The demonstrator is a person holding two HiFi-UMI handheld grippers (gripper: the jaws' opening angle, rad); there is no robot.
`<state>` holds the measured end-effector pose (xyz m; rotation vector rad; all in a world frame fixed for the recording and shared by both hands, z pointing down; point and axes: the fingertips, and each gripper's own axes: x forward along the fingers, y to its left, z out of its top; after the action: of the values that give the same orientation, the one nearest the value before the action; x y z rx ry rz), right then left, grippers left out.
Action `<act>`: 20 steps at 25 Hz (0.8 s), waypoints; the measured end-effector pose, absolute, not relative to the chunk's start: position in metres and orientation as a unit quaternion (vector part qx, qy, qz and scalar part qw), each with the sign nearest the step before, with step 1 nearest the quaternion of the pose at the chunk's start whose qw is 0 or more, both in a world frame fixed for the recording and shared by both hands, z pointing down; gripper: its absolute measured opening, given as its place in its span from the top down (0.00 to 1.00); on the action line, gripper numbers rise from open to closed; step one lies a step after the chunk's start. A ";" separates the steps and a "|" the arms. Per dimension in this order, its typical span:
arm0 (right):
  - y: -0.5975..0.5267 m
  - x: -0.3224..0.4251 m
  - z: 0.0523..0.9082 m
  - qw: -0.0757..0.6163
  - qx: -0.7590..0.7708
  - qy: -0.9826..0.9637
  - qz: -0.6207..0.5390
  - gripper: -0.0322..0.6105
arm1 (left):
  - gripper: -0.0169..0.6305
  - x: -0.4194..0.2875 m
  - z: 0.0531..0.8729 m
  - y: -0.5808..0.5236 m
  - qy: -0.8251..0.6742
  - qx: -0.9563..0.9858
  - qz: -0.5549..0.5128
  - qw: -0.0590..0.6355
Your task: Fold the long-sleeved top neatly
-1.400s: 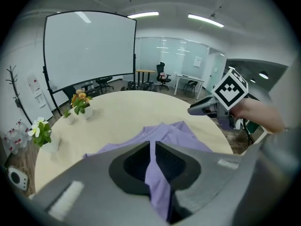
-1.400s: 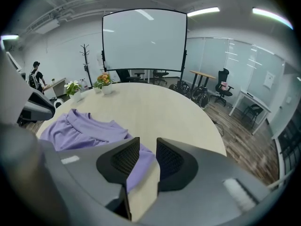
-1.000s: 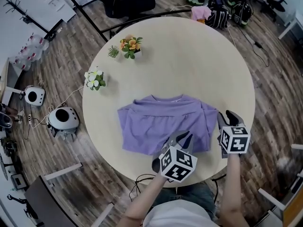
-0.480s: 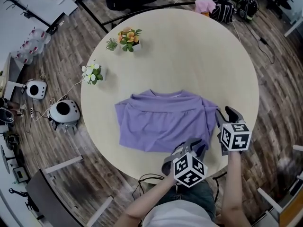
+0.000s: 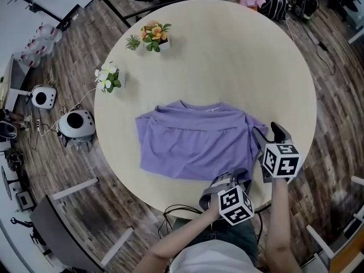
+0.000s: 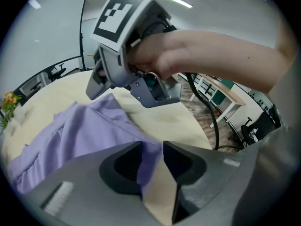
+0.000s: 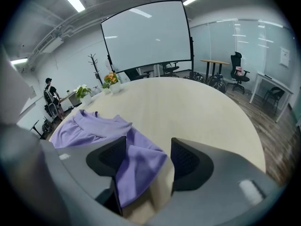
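A purple long-sleeved top (image 5: 190, 144) lies flat on the round table (image 5: 227, 56), collar away from me, sleeves folded in. My left gripper (image 5: 232, 180) is at the top's near right corner. In the left gripper view its jaws (image 6: 153, 149) stand close together with the purple hem (image 6: 80, 135) pinched between them. My right gripper (image 5: 266, 134) is at the top's right edge. Its jaws (image 7: 148, 159) stand apart with a fold of the top (image 7: 89, 126) lying loose between them, against the left jaw. The right gripper's marker cube (image 6: 120, 13) and the hand holding it show close ahead in the left gripper view.
Two small flower pots (image 5: 153, 37) (image 5: 107, 78) stand at the table's far left. The table's near edge (image 5: 250, 201) runs just under both grippers. Small round devices (image 5: 77, 127) and cables sit on the wooden floor at left. Chairs and bags are beyond the far edge.
My left gripper has slid right and toward me, from over the lower hem to the top's near right corner. The right gripper has stayed at the right edge.
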<state>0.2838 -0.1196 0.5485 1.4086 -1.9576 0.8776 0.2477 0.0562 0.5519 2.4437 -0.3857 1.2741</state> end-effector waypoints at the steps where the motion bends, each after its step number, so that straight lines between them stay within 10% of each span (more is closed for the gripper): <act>1: -0.120 0.281 0.550 0.281 0.523 -0.733 0.332 0.43 | 0.75 0.248 0.555 0.058 -0.134 0.862 0.454 0.179; 10: -0.118 0.256 0.573 0.300 0.487 -0.742 0.350 0.31 | 0.71 0.253 0.574 0.059 -0.135 0.854 0.467 0.186; 20: -0.112 0.248 0.586 0.341 0.469 -0.761 0.291 0.58 | 0.75 0.255 0.580 0.057 -0.157 0.850 0.485 0.129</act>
<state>0.2475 -0.1124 0.5861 1.2188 -1.9804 0.7561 0.2547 0.0569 0.5802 2.4715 -0.4575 1.4110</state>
